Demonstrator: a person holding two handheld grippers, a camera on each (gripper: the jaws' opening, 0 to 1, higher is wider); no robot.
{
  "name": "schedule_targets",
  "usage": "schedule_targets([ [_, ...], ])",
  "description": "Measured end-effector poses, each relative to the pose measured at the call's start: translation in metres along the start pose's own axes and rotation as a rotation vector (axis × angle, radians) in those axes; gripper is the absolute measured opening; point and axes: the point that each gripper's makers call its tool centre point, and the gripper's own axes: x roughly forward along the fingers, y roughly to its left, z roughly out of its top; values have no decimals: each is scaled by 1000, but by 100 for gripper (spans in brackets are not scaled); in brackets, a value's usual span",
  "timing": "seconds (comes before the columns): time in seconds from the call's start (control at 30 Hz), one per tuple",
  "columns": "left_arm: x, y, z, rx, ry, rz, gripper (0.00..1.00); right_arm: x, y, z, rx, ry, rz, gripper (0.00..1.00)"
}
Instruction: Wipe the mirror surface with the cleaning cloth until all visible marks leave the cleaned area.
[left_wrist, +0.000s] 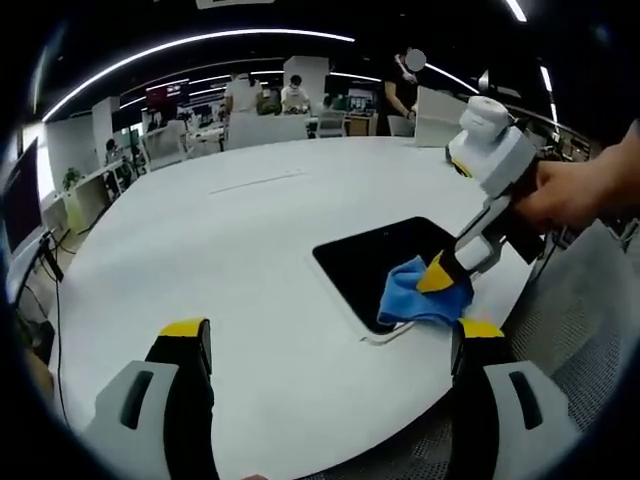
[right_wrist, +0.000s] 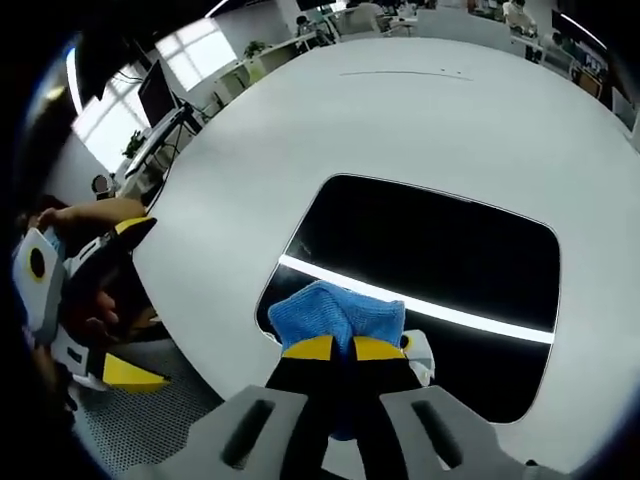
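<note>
We see the left gripper (left_wrist: 325, 345) jaws wide apart, holding nothing, hovering beside the mirror (left_wrist: 385, 260) on the table (left_wrist: 230, 230). Right gripper (right_wrist: 335, 348) is clamped on the cloth (right_wrist: 335, 310), pressed on the mirror's near edge. Right gripper view adds a ceiling-light reflection streak (right_wrist: 440, 312) across the mirror; left gripper view adds people (left_wrist: 295, 95) beyond it.

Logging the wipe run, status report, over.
Right gripper shut on blue cloth, pressed on the mirror near its edge. Left gripper open, off the mirror above the white table. Nothing in the way.
</note>
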Motion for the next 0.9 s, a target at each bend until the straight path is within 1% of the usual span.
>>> schedule_targets([
  [0.07,0,1,-1,16,6,4,99,-1,-3,-1,8,-2,-3,0],
  [0.1,0,5,-1,51,8,29,99,-2,-3,-1,9,-2,-5,0],
  [0.13,-1,6,-1,54,1,34,99,-2,-5,-2,10,-3,-7,0],
  [0.17,-1,5,0,50,-1,31,99,-3,-5,-2,12,-3,-7,0],
  [0.2,-1,4,1,26,-10,22,99,-3,-7,-2,20,-2,-9,0],
  [0.27,-1,3,-3,30,13,15,99,-5,-11,-3,30,1,-12,0],
  [0.4,0,2,-3,21,8,9,99,-7,-15,-6,40,-3,-16,0],
  [0.47,-1,2,-4,20,14,6,99,-9,-18,-8,46,0,-19,0],
  [0.6,-1,1,-5,-10,15,-3,99,-13,-27,-11,82,3,-20,0],
  [0.7,1,-2,-7,-8,22,-19,99,-14,-29,-12,89,0,-25,0],
  [0.73,0,-2,-7,-3,25,-18,99,-14,-28,-12,93,-3,-25,0],
  [0.8,1,-1,-8,-19,27,-20,99,-14,-28,-12,93,-11,-29,0],
  [0.9,1,-1,-9,-12,28,-20,99,-13,-28,-11,96,-17,-41,0],
])
